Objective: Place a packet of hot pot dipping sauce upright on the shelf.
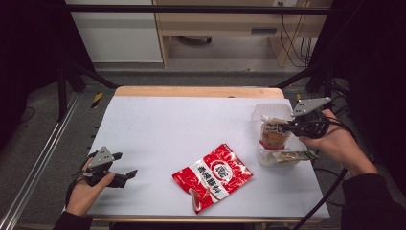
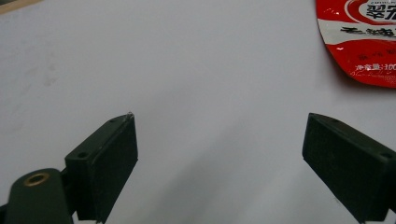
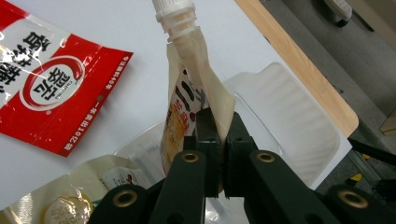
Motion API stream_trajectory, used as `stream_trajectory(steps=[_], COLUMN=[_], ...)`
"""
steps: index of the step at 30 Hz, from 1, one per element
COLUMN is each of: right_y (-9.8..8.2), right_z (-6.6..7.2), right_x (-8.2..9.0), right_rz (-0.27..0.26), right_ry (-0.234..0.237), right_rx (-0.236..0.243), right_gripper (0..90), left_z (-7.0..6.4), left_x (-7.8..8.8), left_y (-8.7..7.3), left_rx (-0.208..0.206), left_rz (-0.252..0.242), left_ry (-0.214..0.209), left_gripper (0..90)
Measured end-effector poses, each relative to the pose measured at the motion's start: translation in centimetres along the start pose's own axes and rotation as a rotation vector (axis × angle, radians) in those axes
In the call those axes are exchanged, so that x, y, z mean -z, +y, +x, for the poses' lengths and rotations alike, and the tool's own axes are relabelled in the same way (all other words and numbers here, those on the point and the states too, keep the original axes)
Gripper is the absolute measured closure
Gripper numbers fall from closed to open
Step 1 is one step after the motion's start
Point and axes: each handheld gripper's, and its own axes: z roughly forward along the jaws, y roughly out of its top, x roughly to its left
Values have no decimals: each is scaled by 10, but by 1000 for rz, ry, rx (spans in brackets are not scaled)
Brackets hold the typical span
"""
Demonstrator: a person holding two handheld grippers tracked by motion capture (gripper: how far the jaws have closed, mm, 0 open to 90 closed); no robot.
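My right gripper [image 1: 288, 127] [image 3: 221, 133] is shut on the edge of a cream spout pouch [image 1: 274, 133] [image 3: 187, 98] with a white screw cap, holding it over a clear plastic tray [image 1: 268, 111] [image 3: 289, 121] at the table's right. A flat pale packet [image 1: 292, 155] [image 3: 70, 200] lies in the tray's near part. A red and white snack bag [image 1: 213, 176] [image 3: 46, 88] [image 2: 364, 37] lies flat on the white table at centre front. My left gripper [image 1: 125, 166] [image 2: 219, 154] rests open at the front left, nothing between its jaws.
The white table sheet [image 1: 167, 129] ends at a wooden back edge [image 1: 196, 91] [image 3: 299, 65]. Black frame bars [image 1: 95, 76] stand at both back corners, and a cable [image 1: 321, 196] trails from the right gripper off the front right.
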Motion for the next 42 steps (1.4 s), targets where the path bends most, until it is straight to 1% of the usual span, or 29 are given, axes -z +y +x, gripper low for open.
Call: stream_trajectory(steps=[2,4,6,7,9,11,13,14,15,18,20,26,29,31,33,35,36,38,40,41,42], right_y=[-3,-7,-10,-11,-14,-16,-19,-20,-21,-24,-27,-33,-33,-33,-32,-33,-32,-32,-29,-27,-25], right_z=[1,1,2,2,4,4,4,5,5,6,6,5,6,6,7,8,9,11,13,14,14], right_x=[-4,-9,-14,-16,-21,-24,-25,-26,-27,-28,-29,-30,-29,-29,-30,-29,-28,-26,-23,-21,-19], right_rz=[7,-1,14,12,20,12,8,8,4,13,11,6,12,15,20,40,39,36,20,8,0], right_ry=[-12,-4,-3,7,4,9,10,12,16,15,22,20,24,33,39,35,36,41,40,29,12], right_rx=[-1,-17,-33,-29,-39,-48,-55,-67,-64,-65,-71,-93,-112,-109,-115,-125,-128,-129,-135,-144,-149], right_gripper=[881,881,881,881,881,880,880,880,880,878,877,873,849,832,792,739,709,628,537,467,416], left_z=[0,0,0,0,0,0,0,0,0,0,0,0,-1,-1,0,0,0,-1,0,0,0], left_x=[0,0,0,0,0,0,0,0,0,0,-1,-1,-2,-2,-1,-2,-2,-1,-1,-2,-2], left_y=[0,0,0,0,0,0,0,0,0,0,-1,-1,-1,-1,-1,-1,-1,-1,-1,-1,-1], left_rx=[1,1,1,1,1,2,2,3,4,3,4,3,2,1,3,6,2,2,4,4,3], left_rz=[1,1,1,1,1,1,1,2,2,1,3,6,8,7,6,6,9,6,5,6,8], left_ry=[0,-1,0,0,0,-1,-1,-3,-4,-3,-4,-4,-5,-5,-4,-6,-5,-4,-4,-3,-3], left_gripper=[101,101,101,101,102,101,101,101,101,101,102,102,101,101,101,101,101,101,102,101,101])
